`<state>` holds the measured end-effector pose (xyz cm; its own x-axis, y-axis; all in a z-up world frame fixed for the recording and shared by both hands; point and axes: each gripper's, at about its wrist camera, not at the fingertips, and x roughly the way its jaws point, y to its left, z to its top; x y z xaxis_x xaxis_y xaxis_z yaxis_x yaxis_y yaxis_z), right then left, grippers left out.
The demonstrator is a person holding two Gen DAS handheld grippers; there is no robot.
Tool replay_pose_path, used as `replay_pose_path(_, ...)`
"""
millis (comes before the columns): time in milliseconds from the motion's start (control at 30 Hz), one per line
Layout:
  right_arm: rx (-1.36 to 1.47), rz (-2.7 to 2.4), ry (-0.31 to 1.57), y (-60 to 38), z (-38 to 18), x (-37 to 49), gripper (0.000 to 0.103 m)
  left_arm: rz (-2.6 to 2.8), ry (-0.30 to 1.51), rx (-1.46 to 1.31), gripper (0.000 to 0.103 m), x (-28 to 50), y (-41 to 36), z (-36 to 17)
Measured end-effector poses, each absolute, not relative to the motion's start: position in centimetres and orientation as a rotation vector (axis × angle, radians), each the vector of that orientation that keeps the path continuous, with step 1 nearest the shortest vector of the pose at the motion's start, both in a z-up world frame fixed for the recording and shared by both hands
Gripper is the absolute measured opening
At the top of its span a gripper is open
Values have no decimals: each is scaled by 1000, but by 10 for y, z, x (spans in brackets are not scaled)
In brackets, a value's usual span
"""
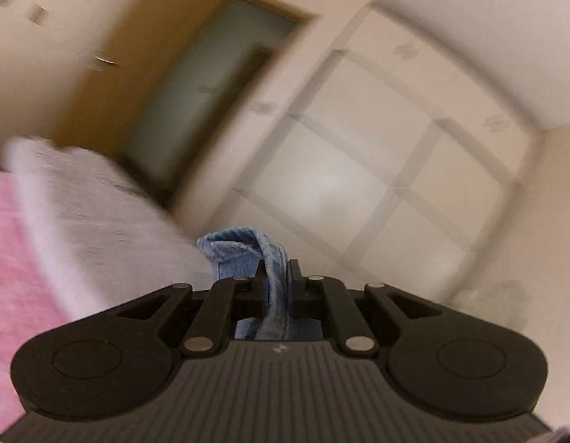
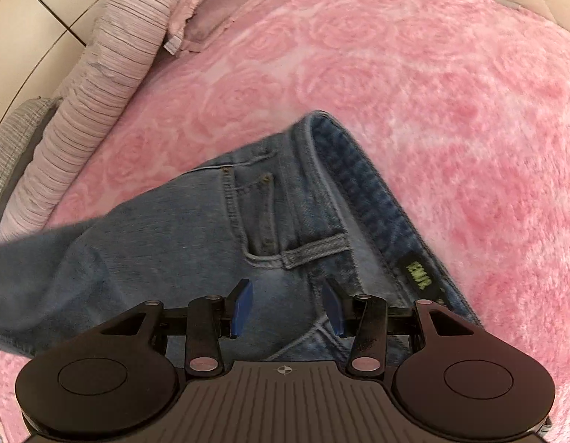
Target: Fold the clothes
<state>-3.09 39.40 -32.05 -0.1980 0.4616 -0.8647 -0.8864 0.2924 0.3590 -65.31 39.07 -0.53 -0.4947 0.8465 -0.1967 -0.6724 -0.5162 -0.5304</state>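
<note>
Pink bedspread (image 2: 451, 118) under jeans (image 2: 211, 229), waistband upper right.

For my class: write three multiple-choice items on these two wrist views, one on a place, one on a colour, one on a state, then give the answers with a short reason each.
1. Where does the waistband of the blue denim jeans lie?
A. On the fluffy pink rose-pattern blanket
B. On a wooden chair
C. In a basket

2. What colour are the pads on the right hand-held gripper?
A. Red
B. Blue
C. White

3. What is the state of the left hand-held gripper?
A. Open and empty
B. Shut on a fold of blue denim
C. Shut on a pillow

Answers:
1. A, the right wrist view shows the waistband resting on the blanket.
2. B, both pads show blue between the black fingers.
3. B, the left wrist view shows denim pinched between the jaws.
</note>
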Motion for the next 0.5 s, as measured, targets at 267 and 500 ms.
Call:
replay_pose_path(267,-504,1318,1215,389,-323,-36,46,2381,-48,-1230,19,-737,428,-199)
replay_pose_path(500,-526,1228,1256,376,-339,-32,46,2243,-91,-1459,20,-719,323,-284)
